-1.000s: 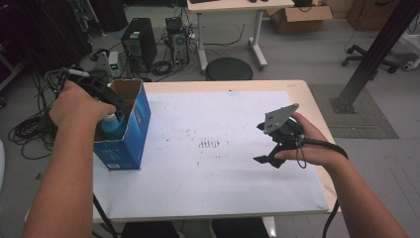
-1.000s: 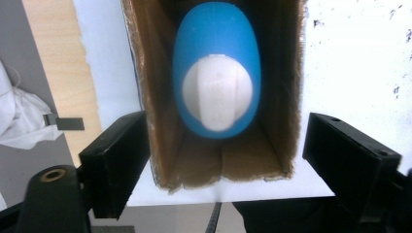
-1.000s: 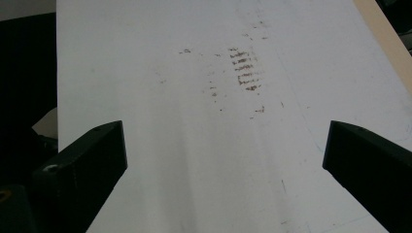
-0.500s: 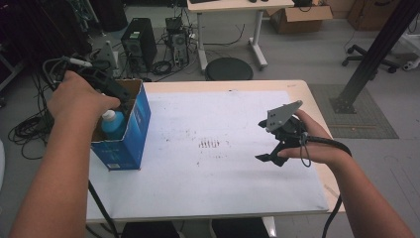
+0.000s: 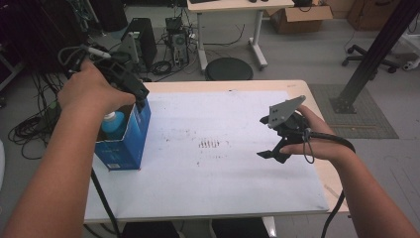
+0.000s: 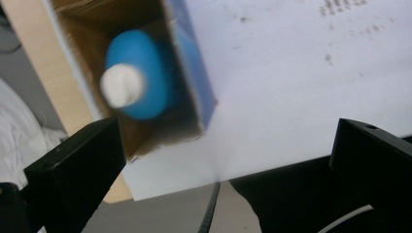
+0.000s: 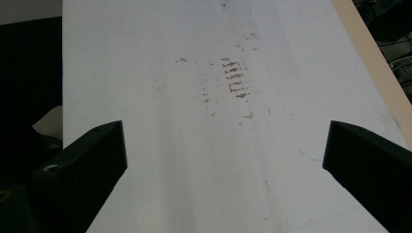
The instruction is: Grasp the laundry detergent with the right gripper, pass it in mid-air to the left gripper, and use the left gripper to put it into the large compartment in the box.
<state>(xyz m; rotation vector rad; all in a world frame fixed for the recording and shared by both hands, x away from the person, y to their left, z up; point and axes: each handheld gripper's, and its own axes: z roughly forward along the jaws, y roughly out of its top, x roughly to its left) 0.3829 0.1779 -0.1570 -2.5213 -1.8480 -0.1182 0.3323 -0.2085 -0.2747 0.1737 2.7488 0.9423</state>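
Note:
A blue cardboard box (image 5: pixel 126 146) with an open top stands at the table's left edge. Inside it stands a blue bottle (image 5: pixel 114 125) with a white cap (image 6: pixel 124 85). My left gripper (image 5: pixel 141 96) hovers just above the box's far rim. Its jaws have just been opening and are now wide apart, with nothing between them. In the left gripper view the bottle (image 6: pixel 141 77) sits in the box (image 6: pixel 194 87) below the jaws. My right gripper (image 5: pixel 270 152) is held low over the white sheet (image 5: pixel 218 168) at the right, open and empty.
Brown smudge marks (image 7: pixel 235 77) lie mid-sheet. The wooden table edge (image 5: pixel 324 171) shows right of the sheet. Behind the table are computer towers (image 5: pixel 176 32), cables, a round black base (image 5: pixel 229 68), a second desk (image 5: pixel 233 6) and a black post (image 5: pixel 376 49).
My left hand has lifted up and back out of the box, its jaws spreading, and the bottle stays standing inside. The right gripper has kept still.

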